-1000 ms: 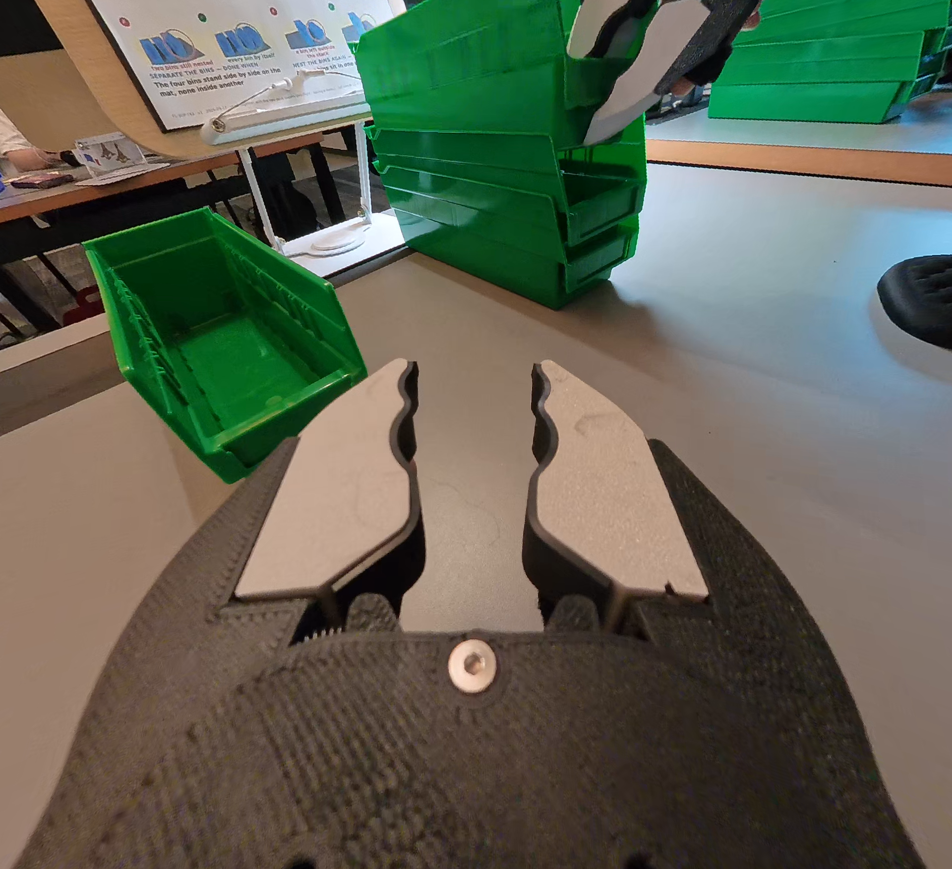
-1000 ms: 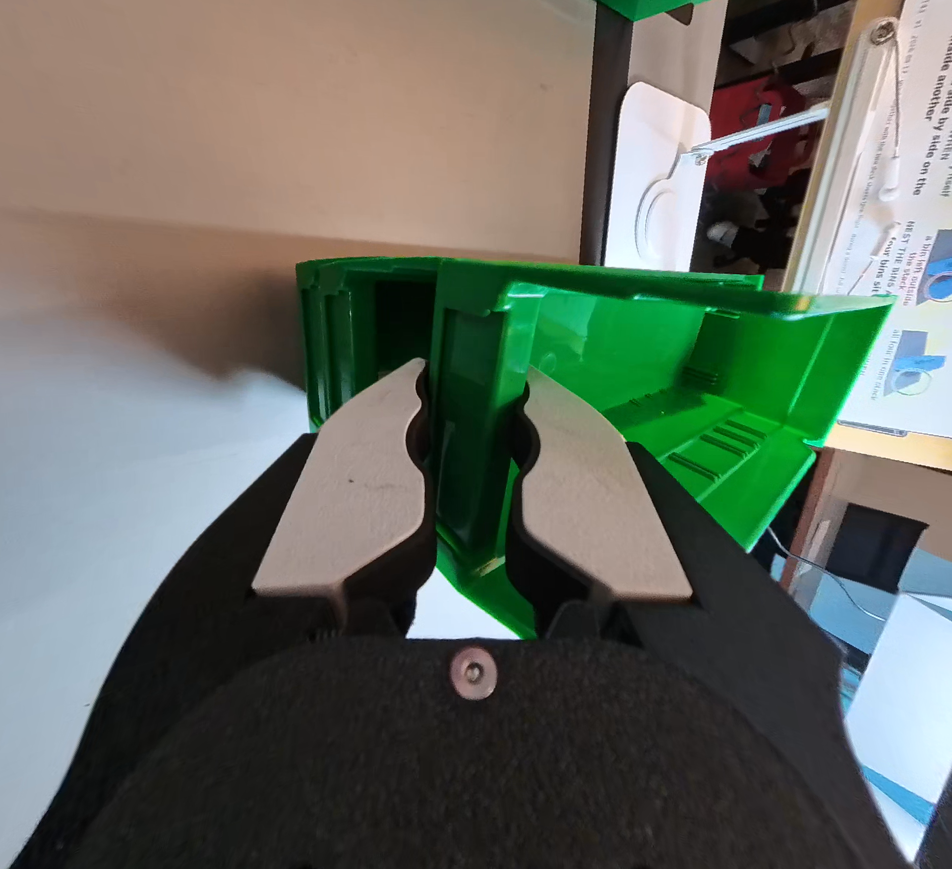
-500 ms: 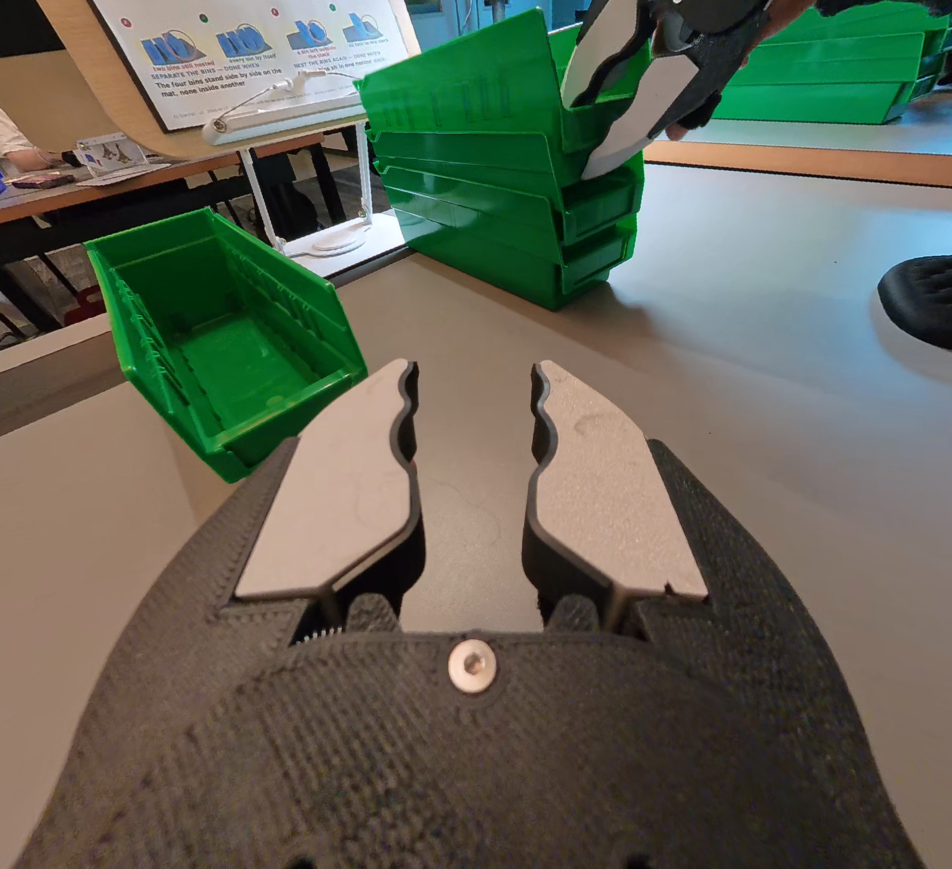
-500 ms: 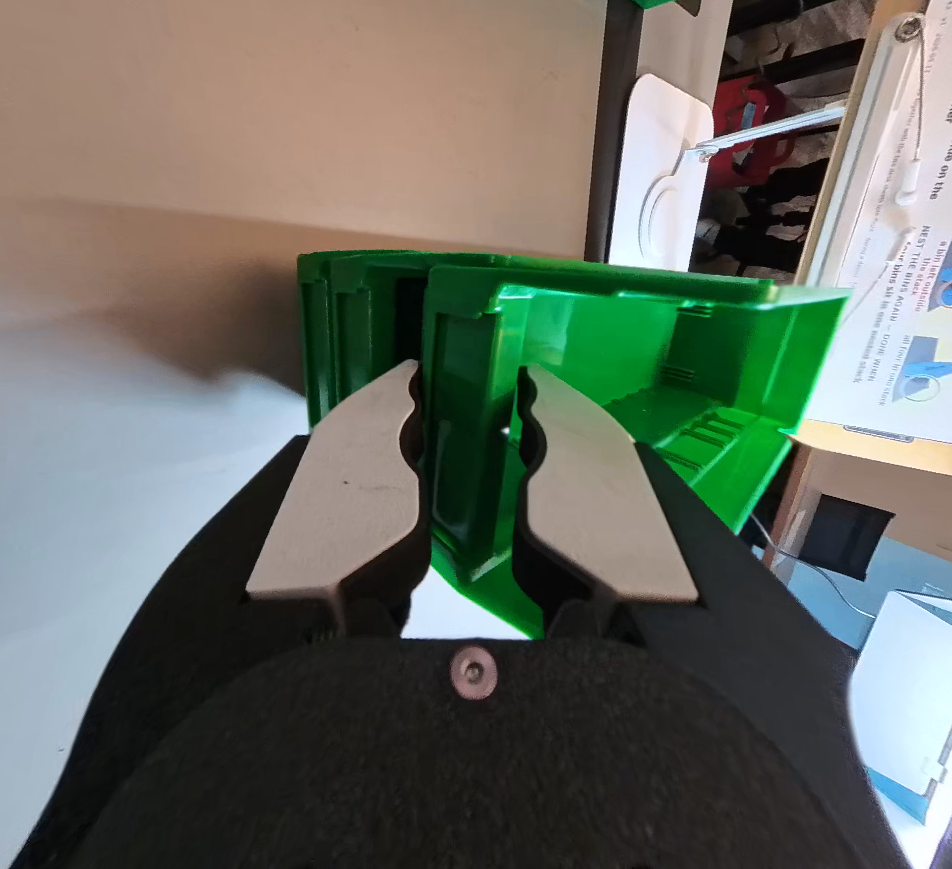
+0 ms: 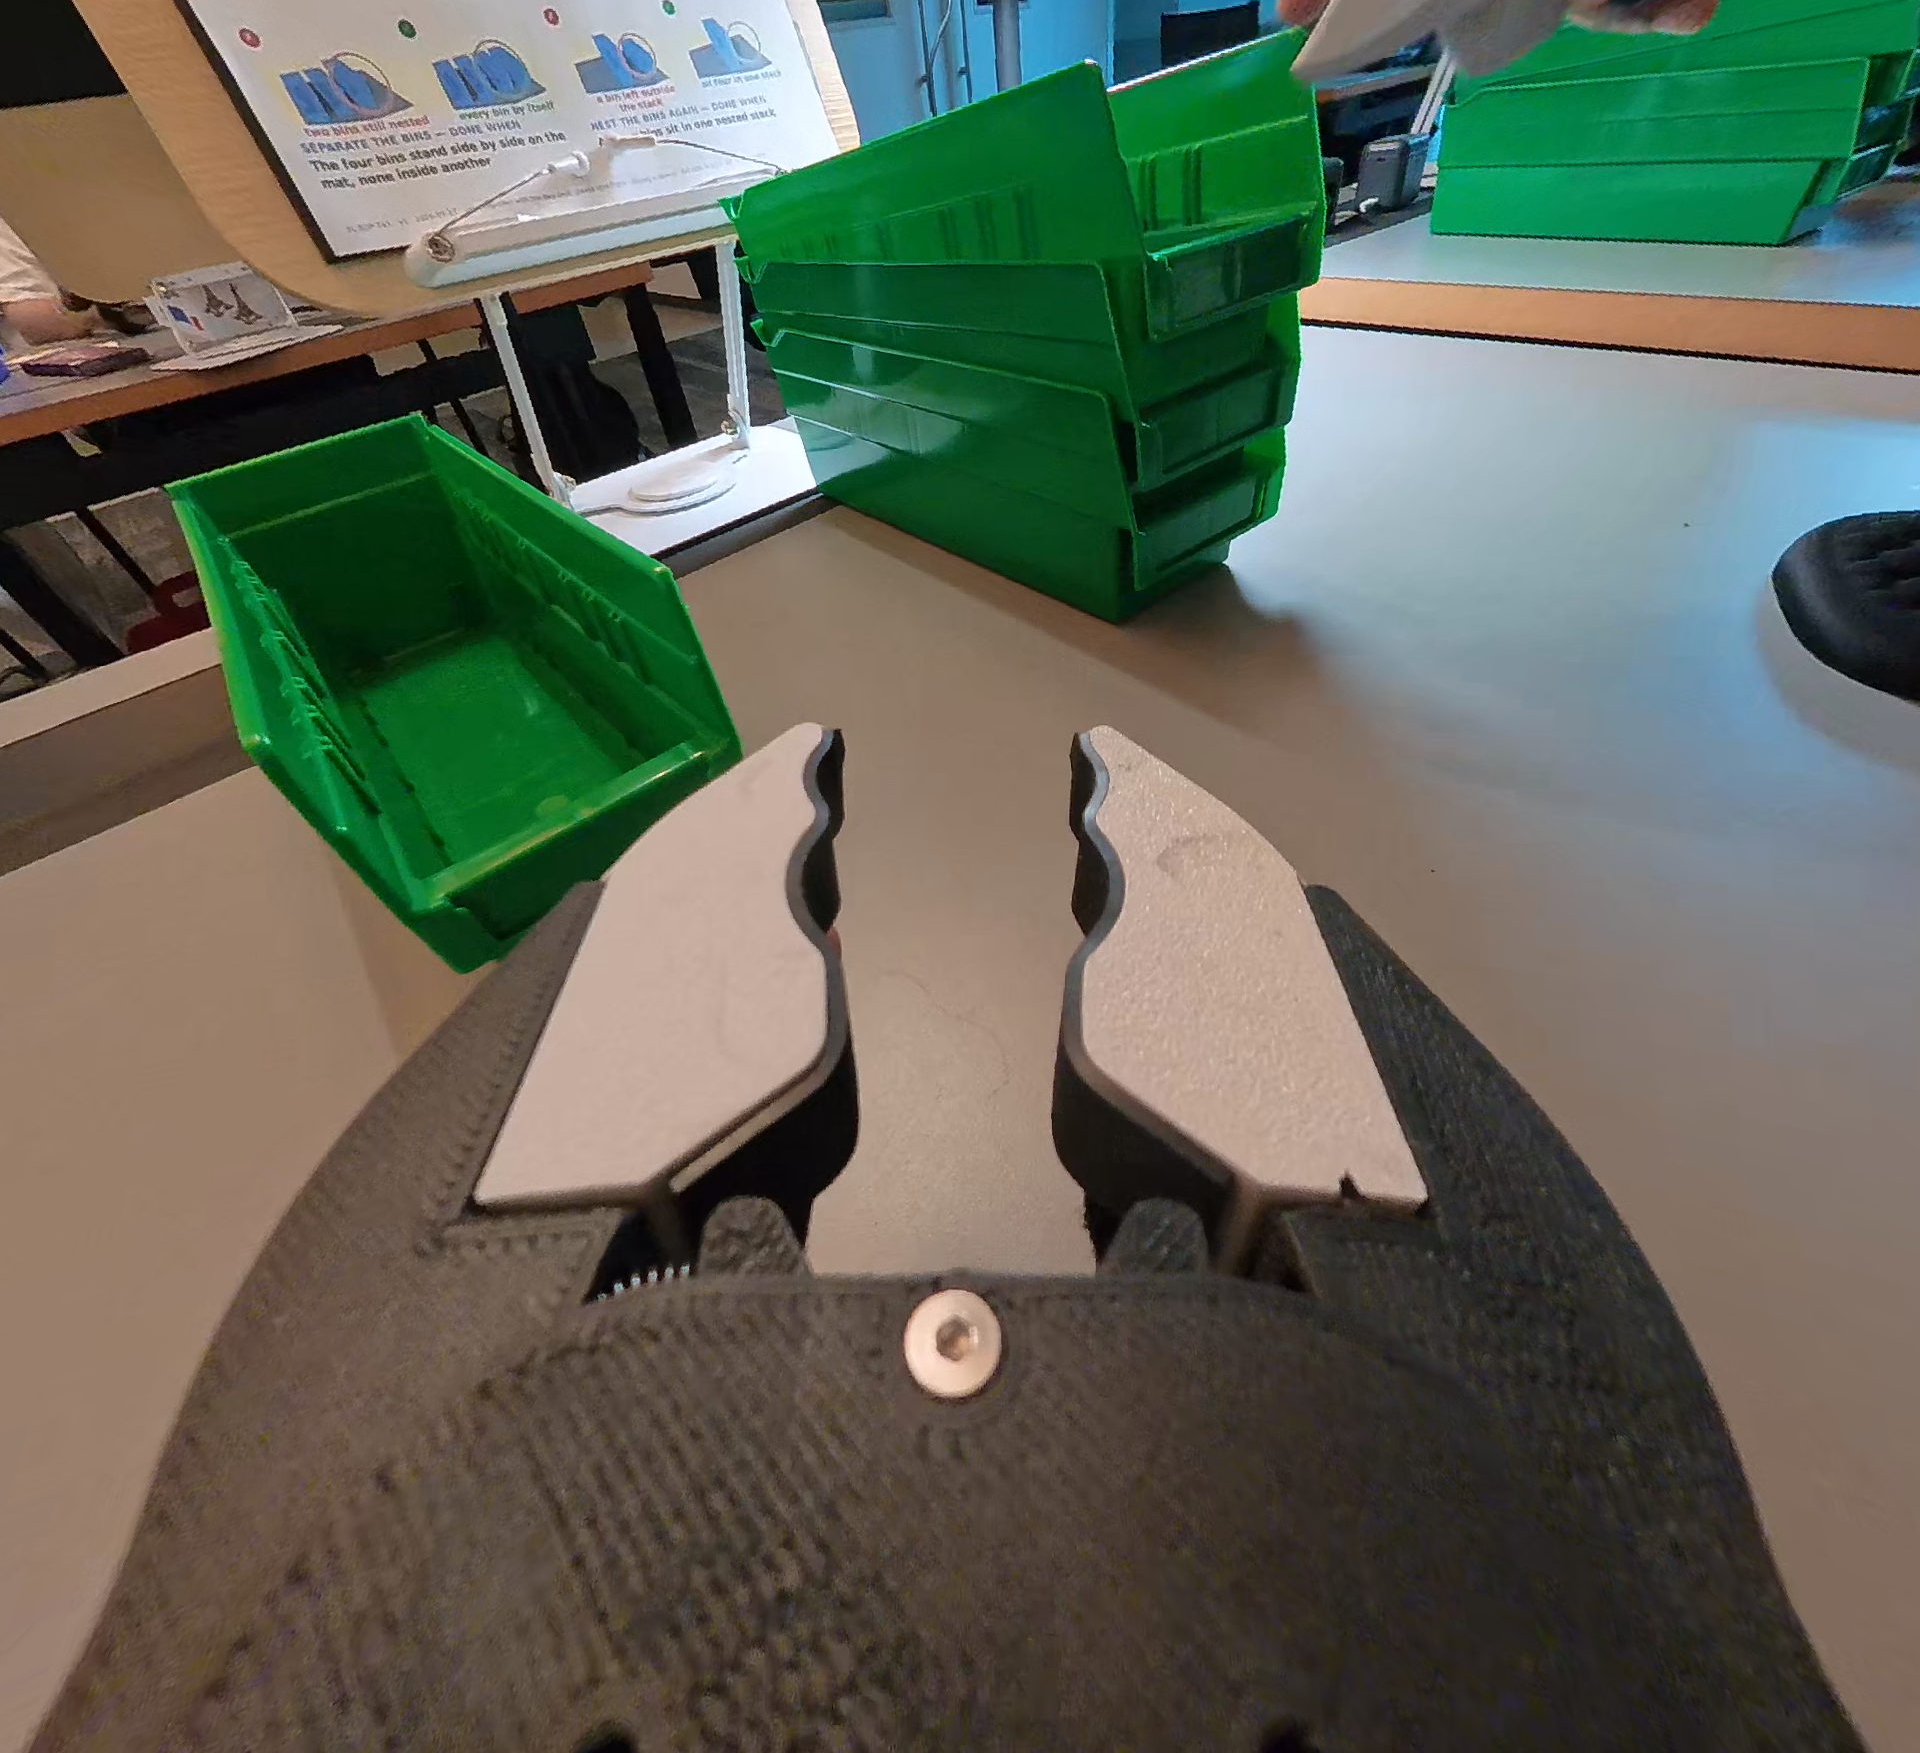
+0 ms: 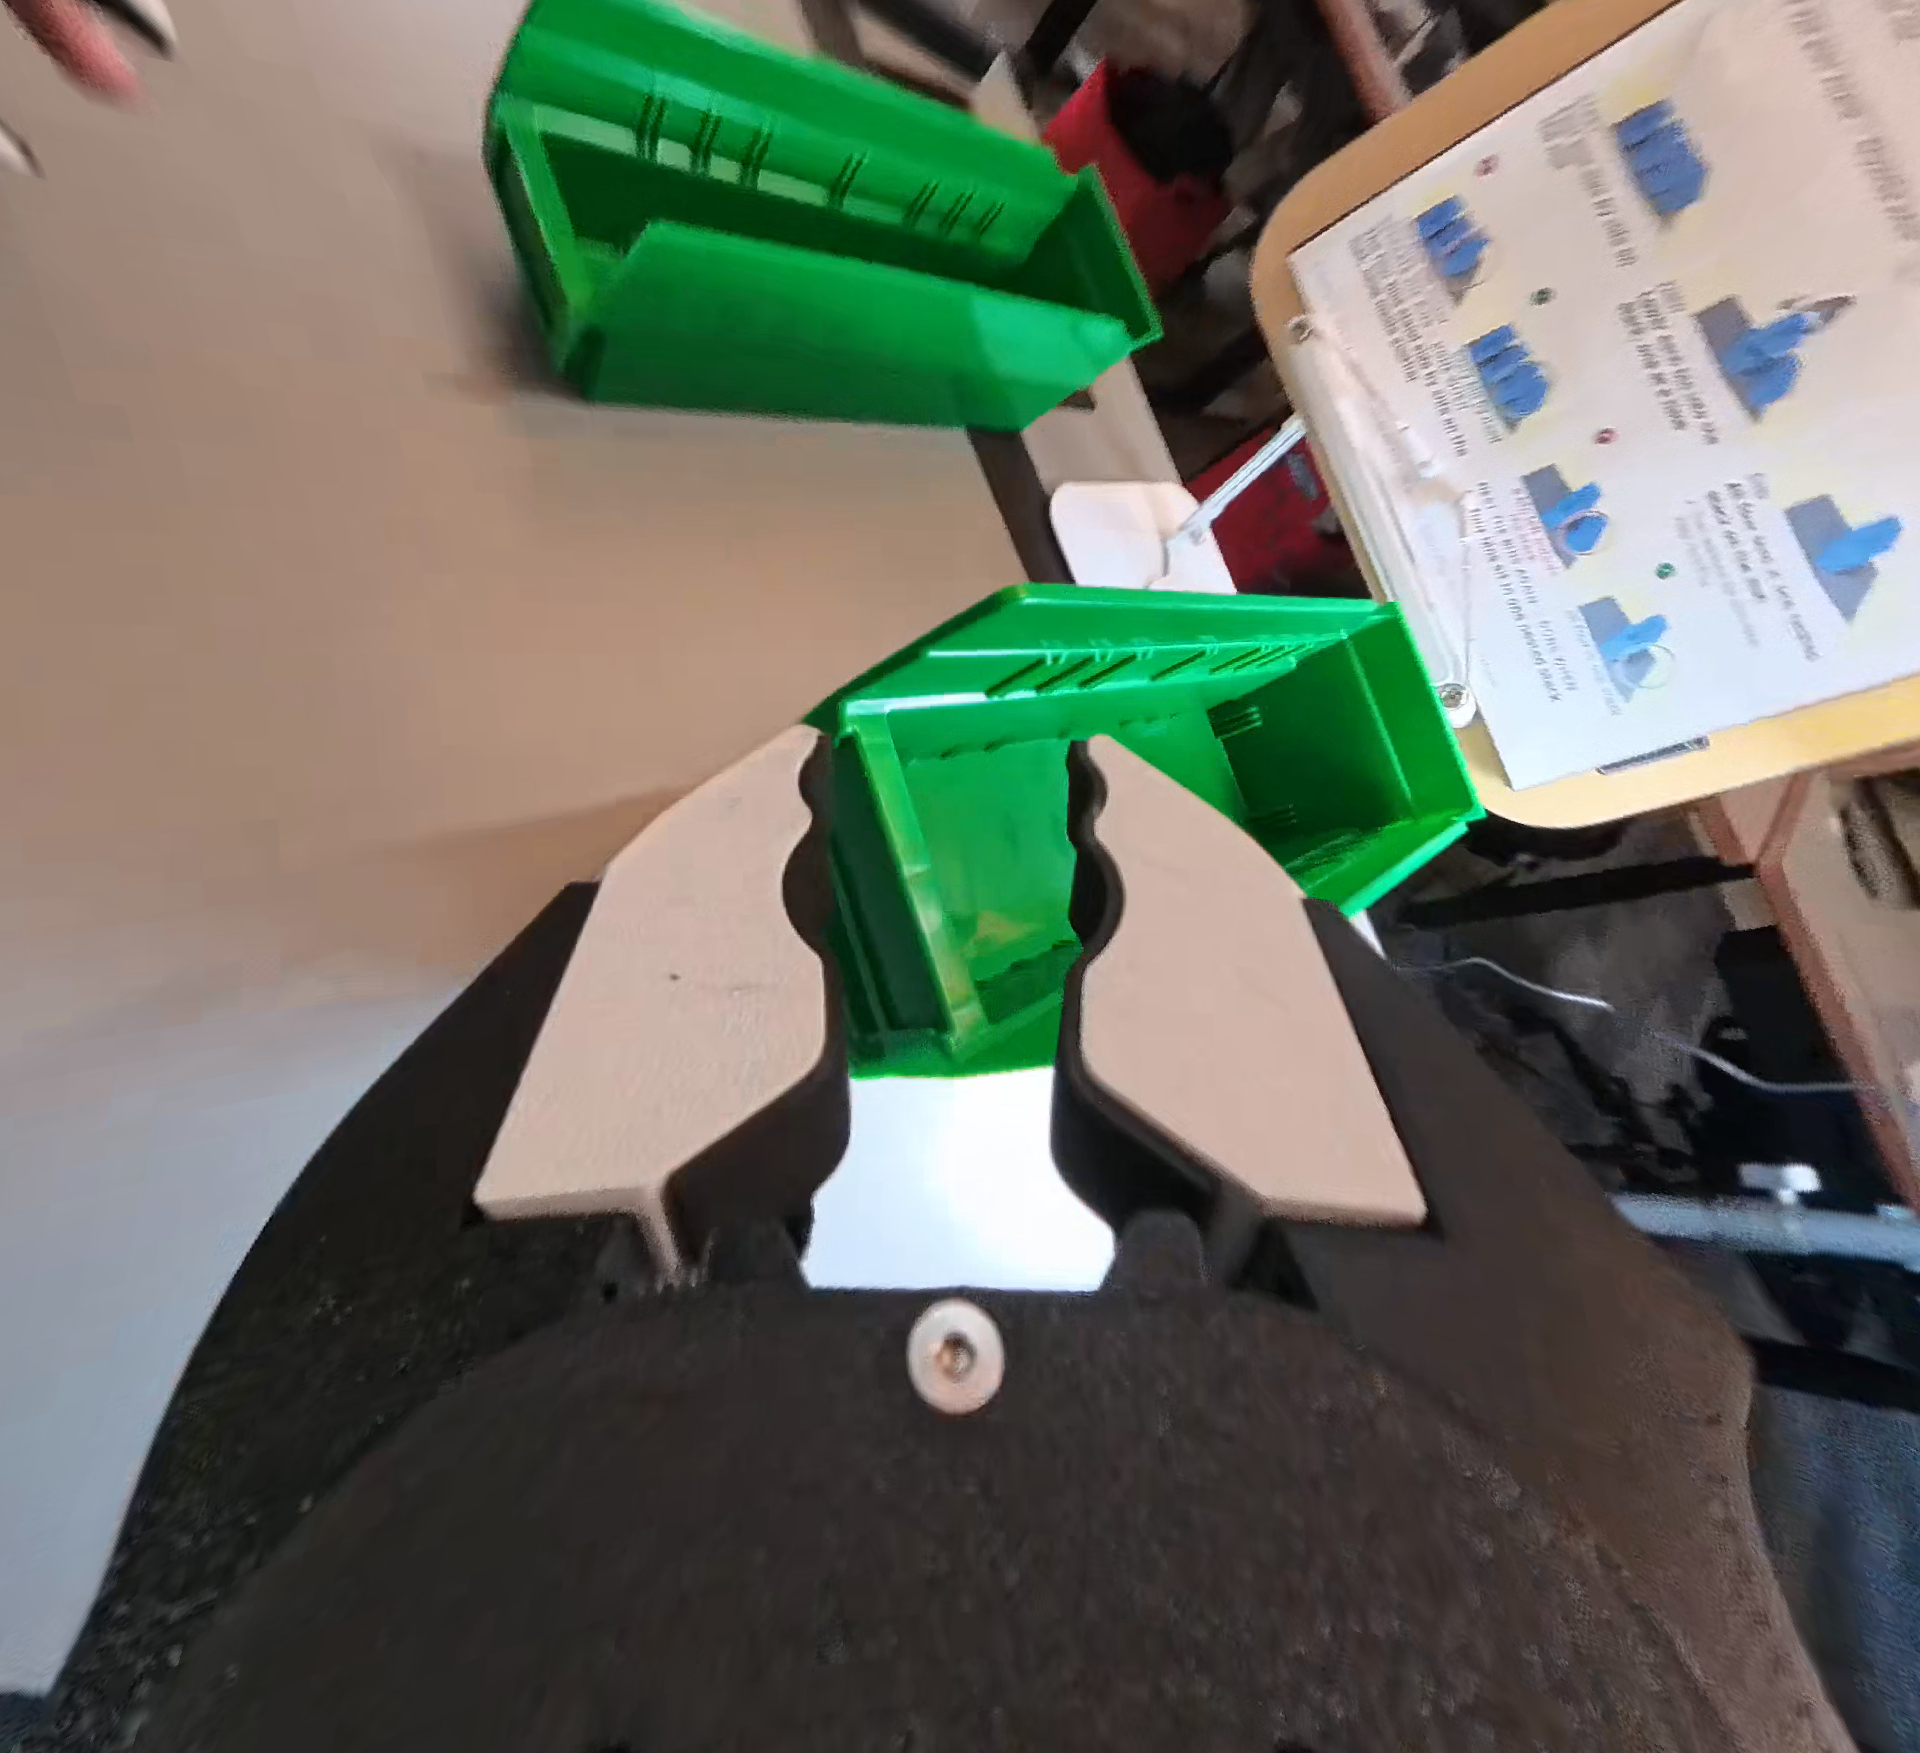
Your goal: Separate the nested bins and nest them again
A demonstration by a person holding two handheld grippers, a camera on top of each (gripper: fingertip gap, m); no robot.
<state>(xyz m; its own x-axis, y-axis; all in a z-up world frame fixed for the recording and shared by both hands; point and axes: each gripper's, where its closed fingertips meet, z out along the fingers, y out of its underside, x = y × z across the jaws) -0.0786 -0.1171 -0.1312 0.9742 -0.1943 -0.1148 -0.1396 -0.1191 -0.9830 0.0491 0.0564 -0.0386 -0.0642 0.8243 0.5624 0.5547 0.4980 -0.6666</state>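
Note:
Three green bins (image 5: 997,415) sit nested in a stack on the grey table, the top one slightly tilted. A single green bin (image 5: 447,685) stands apart to the left, empty. My left gripper (image 5: 951,747) is open and empty, low over the table in front of both. My right gripper (image 5: 1288,10) is open and empty, raised above and to the right of the stack. In the right wrist view, the right gripper (image 6: 945,747) has wide-apart fingers, with the stack (image 6: 1143,747) showing beyond them and the single bin (image 6: 790,269) farther off.
An instruction board (image 5: 468,20) on a white stand (image 5: 675,482) is behind the table's far edge. Another stack of green bins (image 5: 1662,134) sits on a table at the back right. A black rounded object (image 5: 1860,602) lies at the right edge. My hands' fingertips stand some 25 cm from each other. The left gripper is farther from the black rounded object (image 5: 1860,602), some 35 cm, than the right, some 25 cm.
My right gripper lowered the top bin into the stack, opened, let it go and lifted up and away to the right. My left gripper has not moved.

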